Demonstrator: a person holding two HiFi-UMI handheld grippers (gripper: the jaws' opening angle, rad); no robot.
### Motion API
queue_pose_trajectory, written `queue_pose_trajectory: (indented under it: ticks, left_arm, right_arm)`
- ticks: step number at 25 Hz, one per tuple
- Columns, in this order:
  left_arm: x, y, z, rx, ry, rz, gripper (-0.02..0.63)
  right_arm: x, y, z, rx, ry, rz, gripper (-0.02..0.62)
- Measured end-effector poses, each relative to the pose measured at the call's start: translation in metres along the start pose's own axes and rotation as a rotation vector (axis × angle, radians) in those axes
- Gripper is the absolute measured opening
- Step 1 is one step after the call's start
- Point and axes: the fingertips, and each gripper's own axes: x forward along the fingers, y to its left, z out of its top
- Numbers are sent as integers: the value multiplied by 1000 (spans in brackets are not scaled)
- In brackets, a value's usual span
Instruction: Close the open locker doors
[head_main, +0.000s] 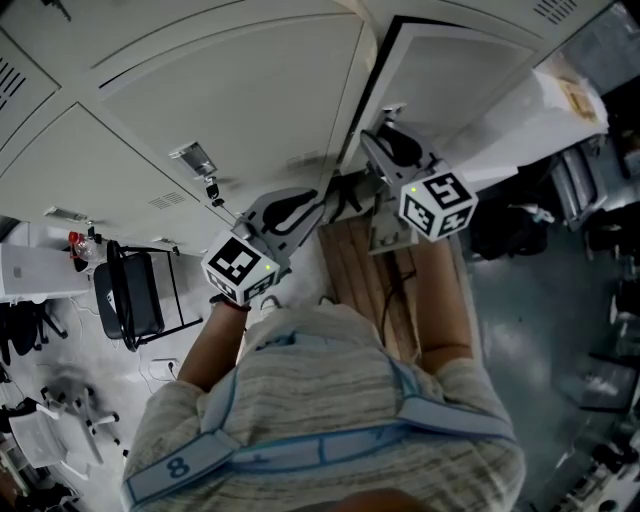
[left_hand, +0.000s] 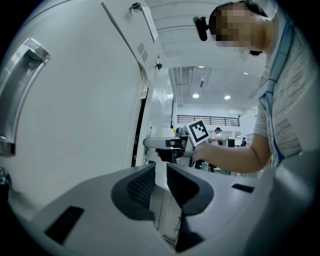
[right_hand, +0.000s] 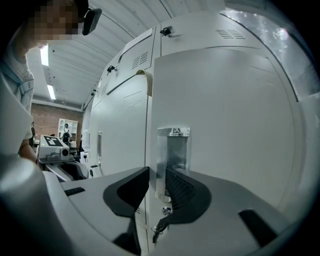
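Observation:
A bank of white lockers (head_main: 230, 100) fills the top of the head view. One door (head_main: 470, 70) at the right stands swung out from it. My right gripper (head_main: 388, 145) is at that door's near edge. In the right gripper view the door (right_hand: 225, 125) is close ahead, with its chrome handle (right_hand: 172, 155) just beyond the gap of my right gripper (right_hand: 157, 182), which is open and holds nothing. A key (right_hand: 160, 227) hangs below the handle. My left gripper (head_main: 315, 205) is lower left of it, narrowly open (left_hand: 161, 175) and holding nothing, beside a shut door (left_hand: 75, 100) with a chrome handle (left_hand: 20, 85).
A wooden bench (head_main: 360, 265) stands below the lockers in front of the person. A black chair (head_main: 135, 295) and a white box (head_main: 40, 270) are at the left. A dark bag (head_main: 510, 228) and cluttered shelving (head_main: 590, 180) are at the right.

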Motion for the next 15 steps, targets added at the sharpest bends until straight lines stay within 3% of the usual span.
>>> queue_pose_trajectory:
  ticks: [15]
  left_arm:
    - [3,4,-1,-6,-10,2,63]
  right_arm:
    - [17,-8,3,3,1,-13,101]
